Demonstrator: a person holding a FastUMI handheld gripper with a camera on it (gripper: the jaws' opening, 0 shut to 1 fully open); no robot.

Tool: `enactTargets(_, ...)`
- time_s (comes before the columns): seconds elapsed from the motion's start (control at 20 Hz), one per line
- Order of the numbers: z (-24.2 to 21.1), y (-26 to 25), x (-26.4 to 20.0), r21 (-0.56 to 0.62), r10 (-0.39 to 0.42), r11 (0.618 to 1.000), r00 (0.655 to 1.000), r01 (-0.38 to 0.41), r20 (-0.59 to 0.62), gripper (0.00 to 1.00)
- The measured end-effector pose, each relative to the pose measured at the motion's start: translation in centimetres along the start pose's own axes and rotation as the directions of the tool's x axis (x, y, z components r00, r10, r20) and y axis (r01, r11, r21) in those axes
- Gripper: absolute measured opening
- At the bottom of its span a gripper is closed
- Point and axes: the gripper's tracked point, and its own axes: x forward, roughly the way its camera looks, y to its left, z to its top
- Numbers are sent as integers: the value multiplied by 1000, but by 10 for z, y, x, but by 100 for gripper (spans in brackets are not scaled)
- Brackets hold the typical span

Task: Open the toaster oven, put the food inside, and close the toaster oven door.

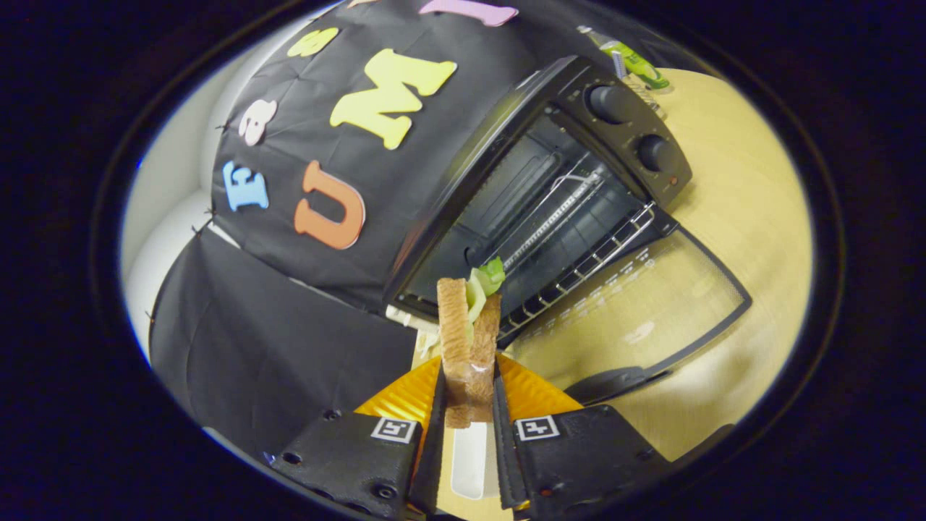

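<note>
While the gripper (469, 405) pinches the soft, crushable sandwich (469, 340) by its bread faces, the open toaster oven (550, 195) waits at one o'clock.

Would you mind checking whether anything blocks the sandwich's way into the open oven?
Nothing visible does. The gripper is shut on the sandwich, the door lies folded down, and the rack just beyond looks bare.

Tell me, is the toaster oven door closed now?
No, the toaster oven door lies folded down flat, the wire rack exposed, while the gripper holds the sandwich.
</note>
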Motion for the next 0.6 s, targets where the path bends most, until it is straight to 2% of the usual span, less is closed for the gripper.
enactTargets(0.1,21,-3,6,72,31,997,996,-37,81,37)
enactTargets(0.25,47,-25,20,146,-14,989,981,-15,195,36)
enactTargets(0.5,61,-39,53,231,-71,973,971,17,227,37)
enactTargets(0.6,66,-37,62,221,-94,974,966,40,239,36)
